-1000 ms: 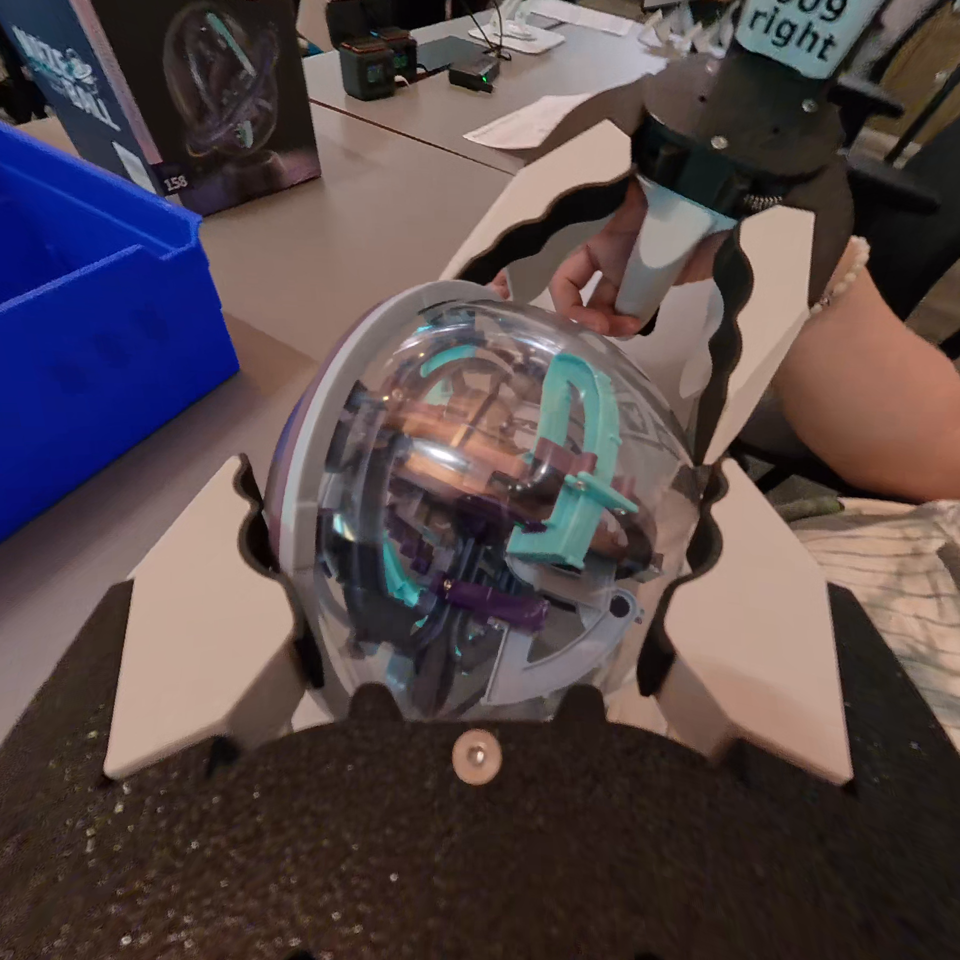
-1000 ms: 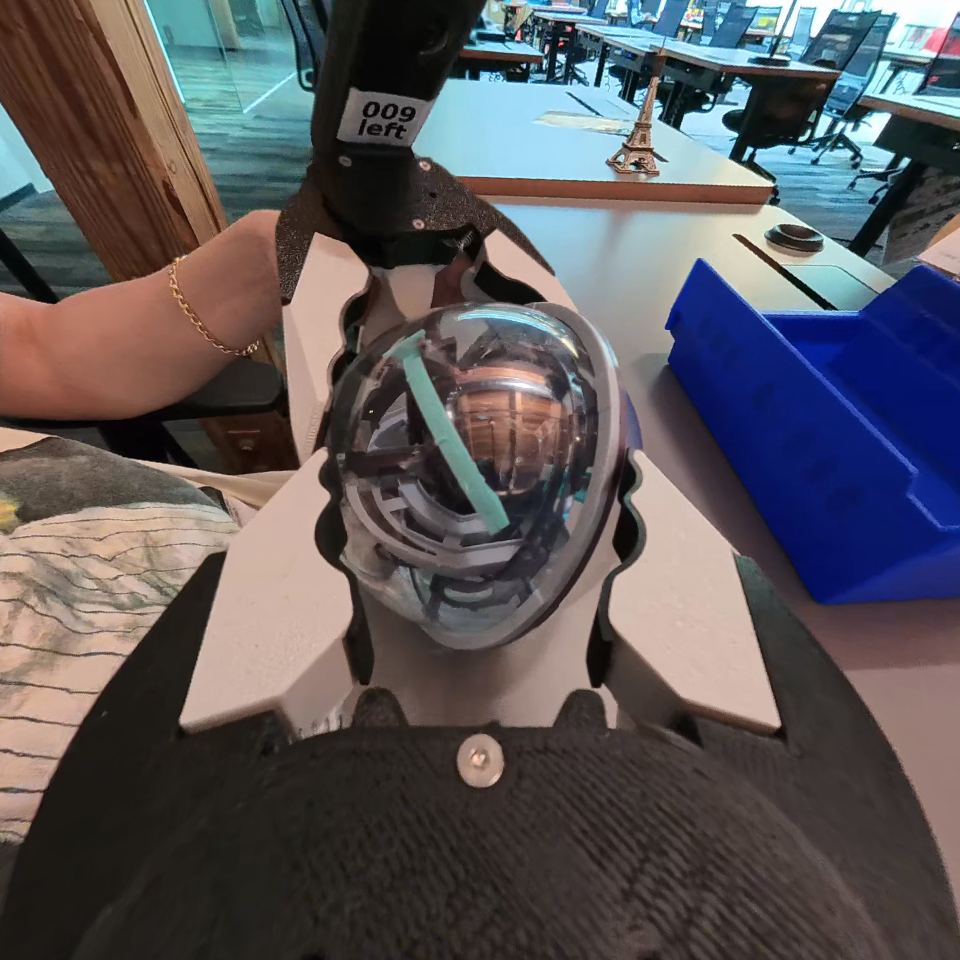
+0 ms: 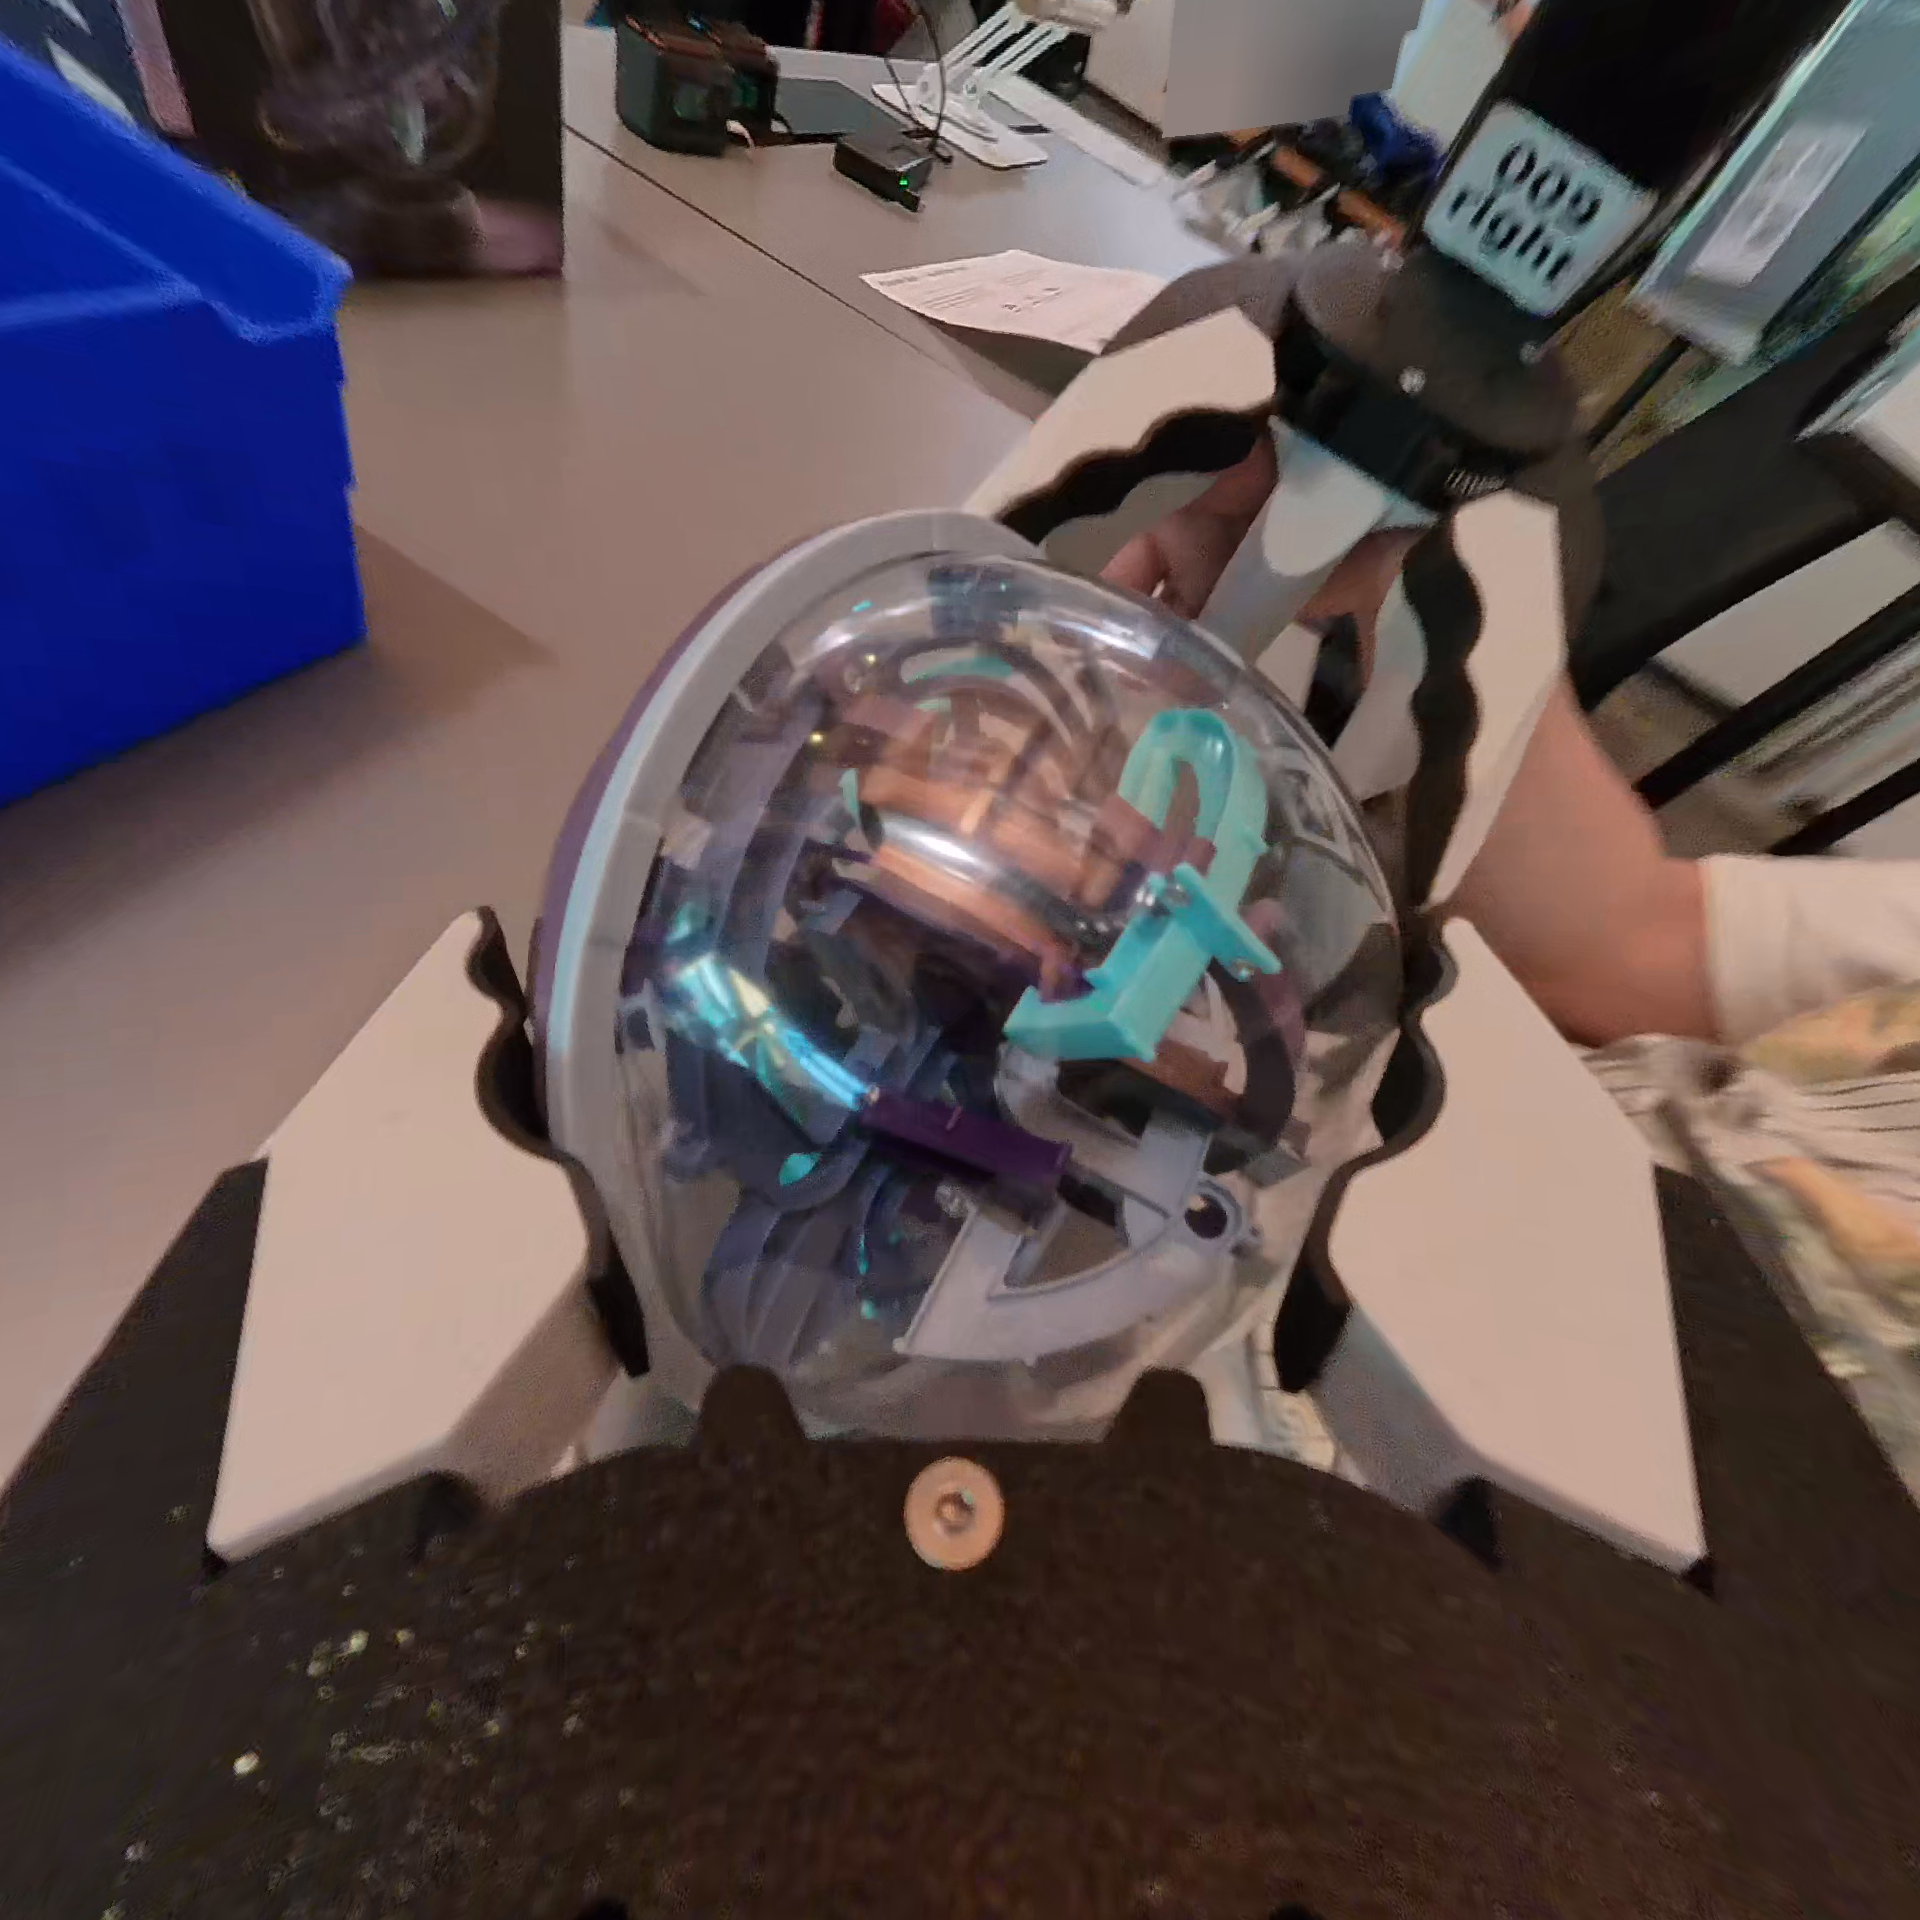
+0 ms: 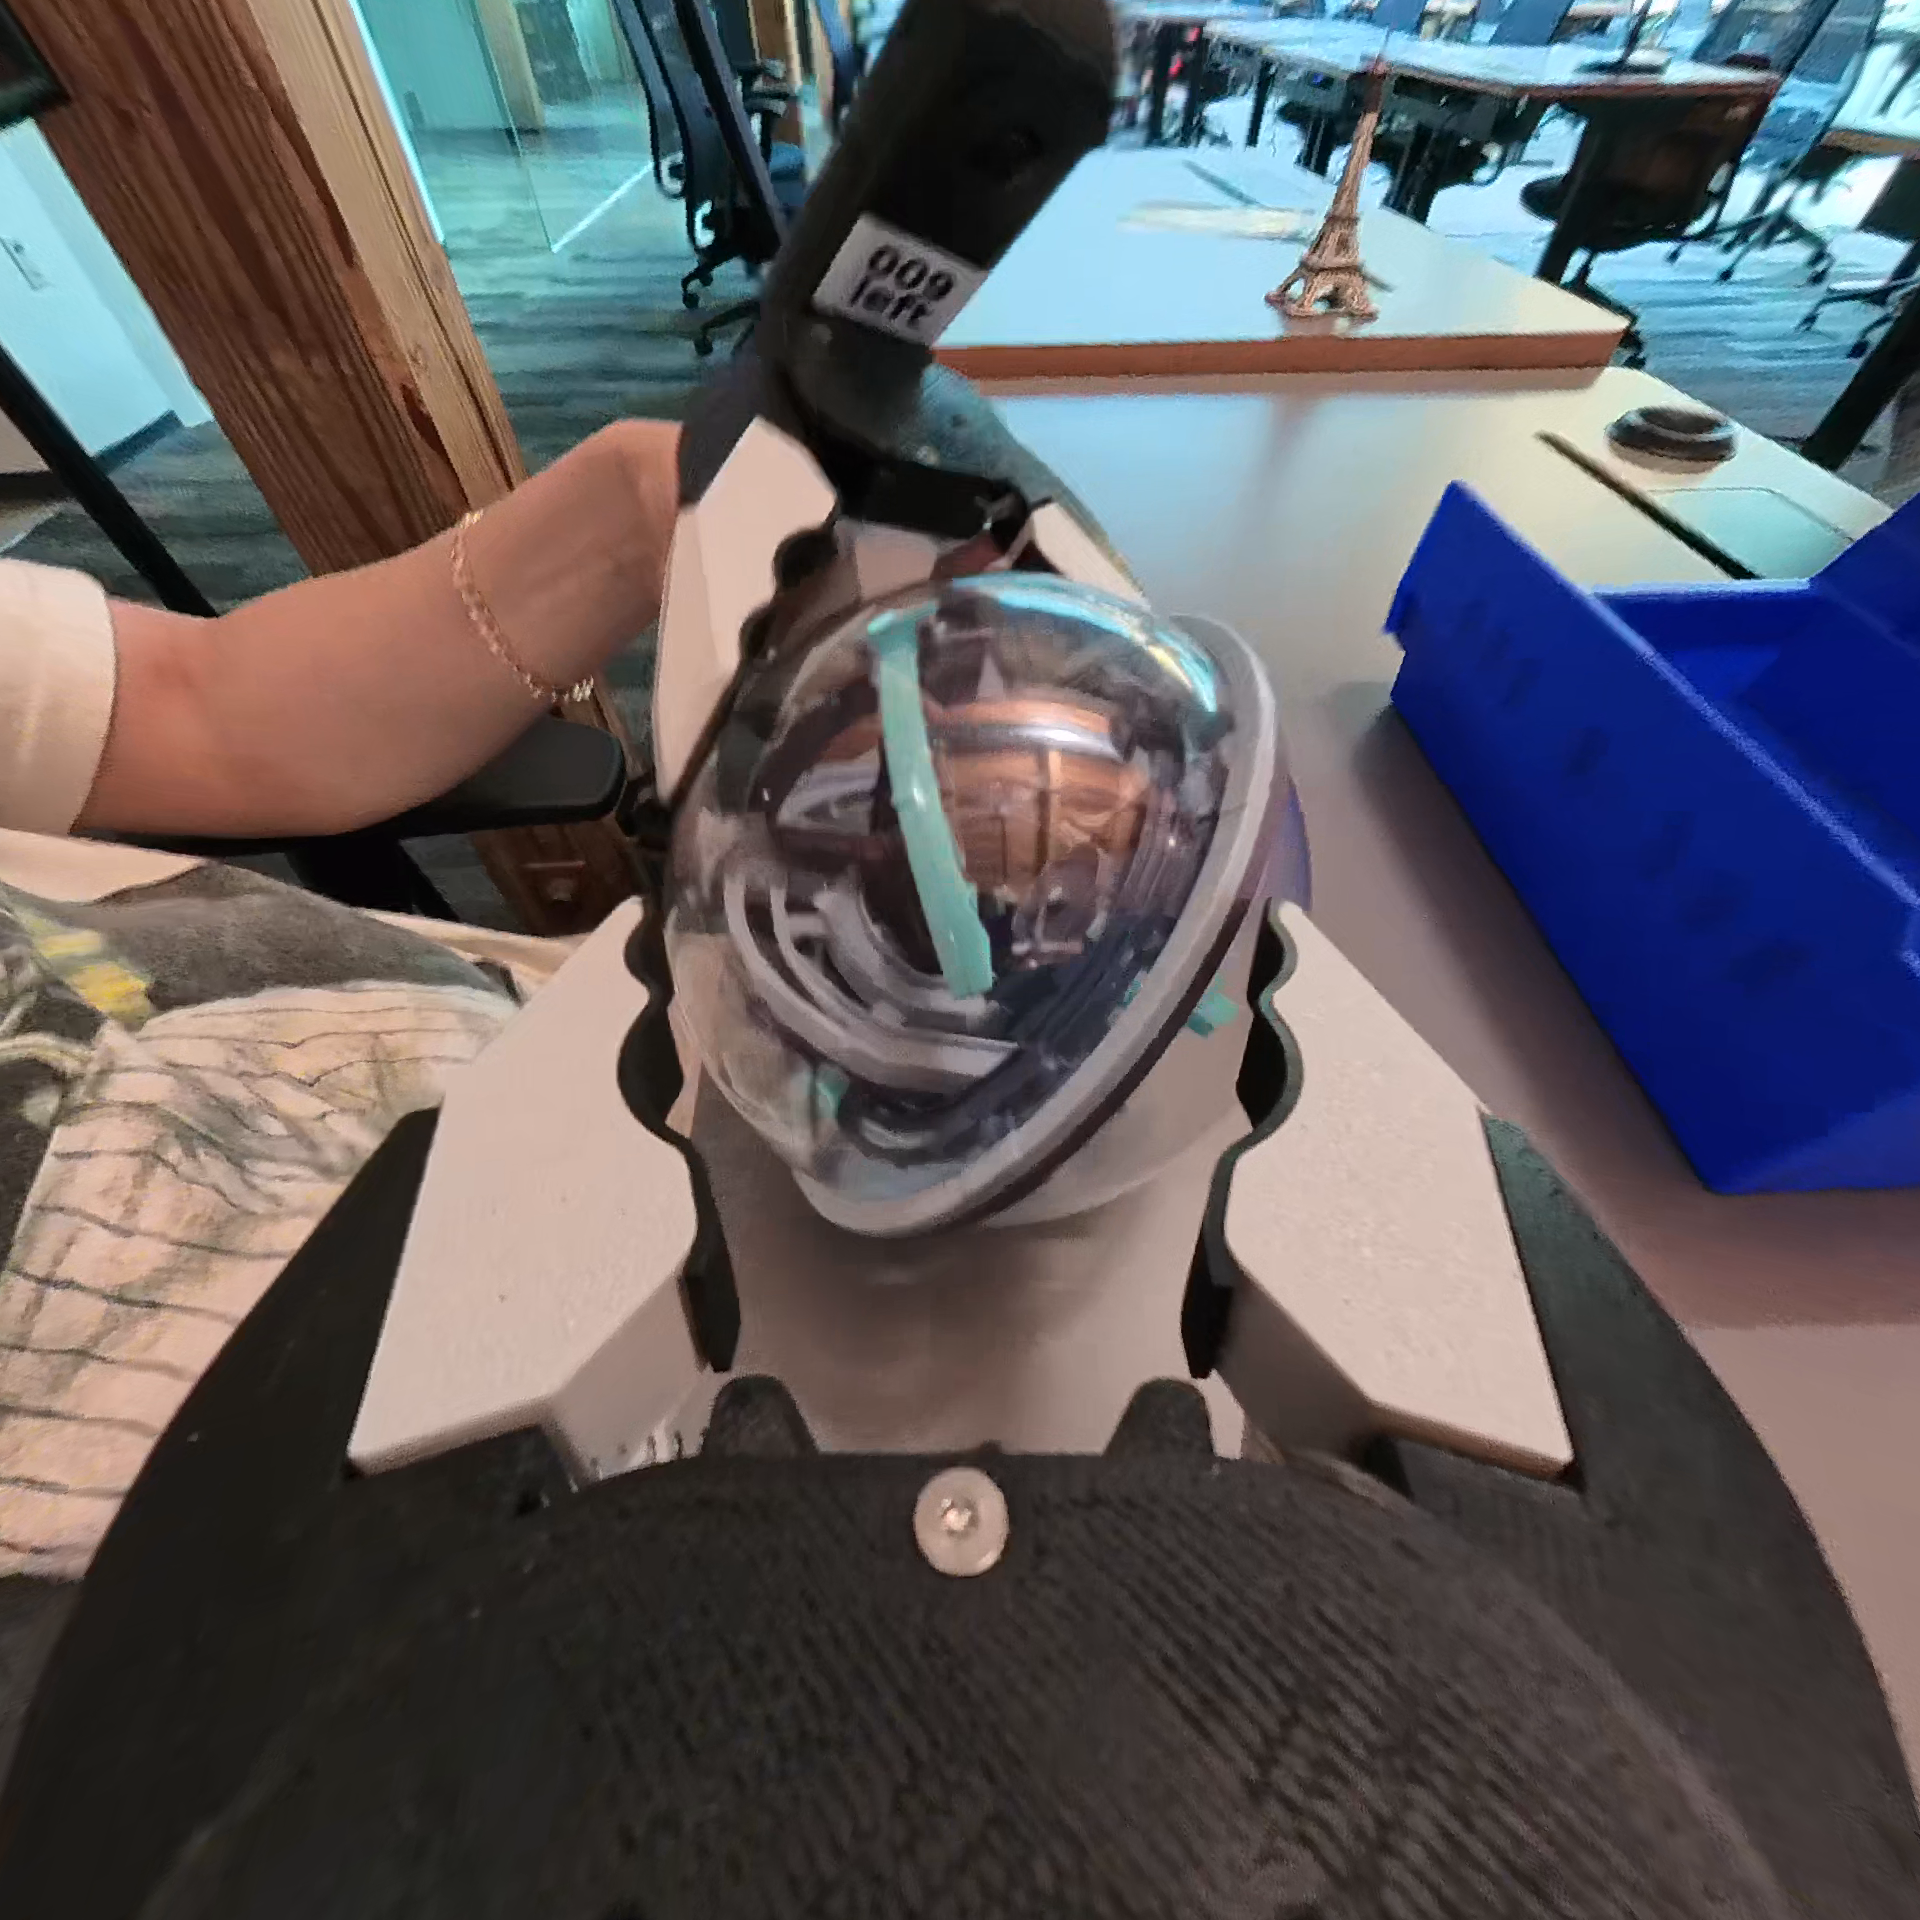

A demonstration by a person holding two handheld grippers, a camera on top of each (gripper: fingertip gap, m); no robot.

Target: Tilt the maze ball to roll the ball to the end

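Note:
The maze ball (image 3: 966,1018) is a clear sphere with a grey rim and teal, purple and grey tracks inside. It is held off the table between both grippers. My left gripper (image 3: 961,925) is shut on its sides. My right gripper (image 4: 956,914) is shut on the opposite half (image 4: 966,894). Each gripper shows across the ball in the other's view: the right one (image 3: 1226,686) at upper right, the left one (image 4: 894,582) above, leaning right. I cannot make out the small ball inside.
A blue bin (image 3: 156,468) stands on the grey table (image 3: 623,468) to the left, and shows at right in the right wrist view (image 4: 1662,852). A dark box (image 3: 416,135) and a paper (image 3: 1018,291) lie farther back. A wooden post (image 4: 270,291) stands at left.
Both grippers have swung with the ball still held. The ball is tilted further and the left gripper's handle now leans right in the right wrist view. Both views are motion-blurred.

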